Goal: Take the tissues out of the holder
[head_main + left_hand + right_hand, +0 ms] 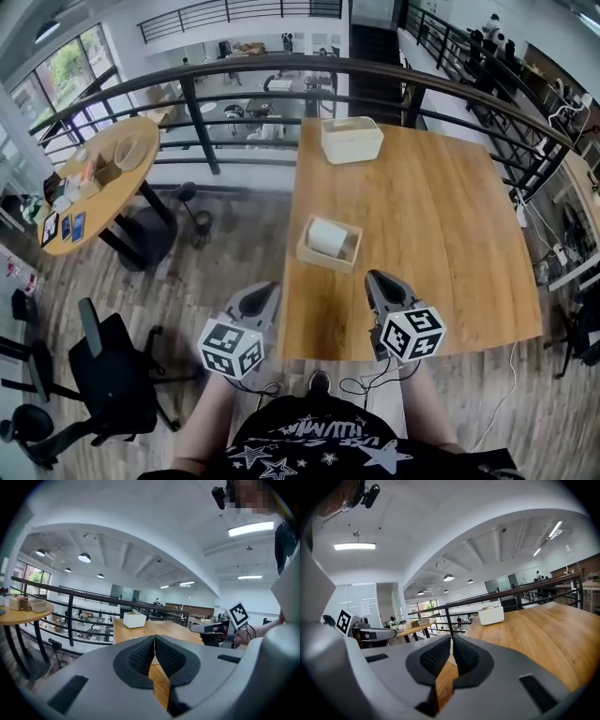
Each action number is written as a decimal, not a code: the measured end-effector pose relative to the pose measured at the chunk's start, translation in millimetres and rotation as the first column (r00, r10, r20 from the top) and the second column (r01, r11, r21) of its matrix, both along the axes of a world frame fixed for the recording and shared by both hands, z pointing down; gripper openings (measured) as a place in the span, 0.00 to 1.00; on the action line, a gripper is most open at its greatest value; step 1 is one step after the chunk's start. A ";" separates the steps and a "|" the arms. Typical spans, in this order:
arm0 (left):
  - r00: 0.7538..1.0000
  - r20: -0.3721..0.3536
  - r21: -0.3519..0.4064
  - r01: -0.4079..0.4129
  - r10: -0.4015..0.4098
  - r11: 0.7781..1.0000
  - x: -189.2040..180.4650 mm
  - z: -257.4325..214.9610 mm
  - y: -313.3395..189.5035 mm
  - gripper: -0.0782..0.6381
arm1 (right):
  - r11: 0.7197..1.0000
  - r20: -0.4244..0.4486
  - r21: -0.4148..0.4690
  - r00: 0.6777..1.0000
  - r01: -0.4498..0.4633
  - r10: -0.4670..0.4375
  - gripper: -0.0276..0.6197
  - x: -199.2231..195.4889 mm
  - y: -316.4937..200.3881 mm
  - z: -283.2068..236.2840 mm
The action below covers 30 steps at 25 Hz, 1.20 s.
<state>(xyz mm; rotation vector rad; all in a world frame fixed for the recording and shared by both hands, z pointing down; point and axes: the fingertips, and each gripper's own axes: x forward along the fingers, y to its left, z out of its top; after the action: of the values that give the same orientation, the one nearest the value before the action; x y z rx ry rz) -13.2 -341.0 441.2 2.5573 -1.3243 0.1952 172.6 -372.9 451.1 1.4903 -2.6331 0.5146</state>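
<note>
Head view, starting at the left: round side table [112,178] with small items on it, black office chair [112,375] on the plank floor. Next, left gripper [265,293], held low and nearly level on a bare forearm stretched forward from the body, just off the left edge of the wooden table [450,234], near its front corner. Jaws pressed together, tips touching, nothing between. Ahead of the two grippers and between them, apart from both, the holder [314,255] resting on the tabletop with a white roll of tissues [326,236] lying in it. Farther back, near the railing, a white box [352,141]. At right, right gripper [379,281] over the table's front edge, forearm likewise extended, pointing up the table just right of the holder, jaws closed tight and empty.
</note>
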 end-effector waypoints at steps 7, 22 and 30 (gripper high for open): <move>0.998 0.023 -0.021 0.055 -0.054 0.998 9.9 5.0 -23.9 0.13 | 0.994 -0.010 -0.053 0.996 0.093 -0.093 0.08 3.8 -37.5 13.2; 0.998 0.035 -0.023 0.054 -0.053 0.998 6.1 15.1 -91.8 0.13 | 0.995 -0.045 -0.070 0.997 0.064 -0.067 0.08 4.3 -91.5 29.2; 0.999 0.039 -0.047 -0.036 0.038 0.998 2.1 22.7 -142.2 0.13 | 0.994 -0.104 -0.104 0.993 0.044 -0.055 0.08 -15.4 -127.9 38.8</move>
<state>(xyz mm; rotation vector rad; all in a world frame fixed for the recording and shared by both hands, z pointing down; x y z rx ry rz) -11.1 -483.2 463.8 2.5534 -1.2718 0.2815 157.2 -500.8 489.9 1.3801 -2.5160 0.5403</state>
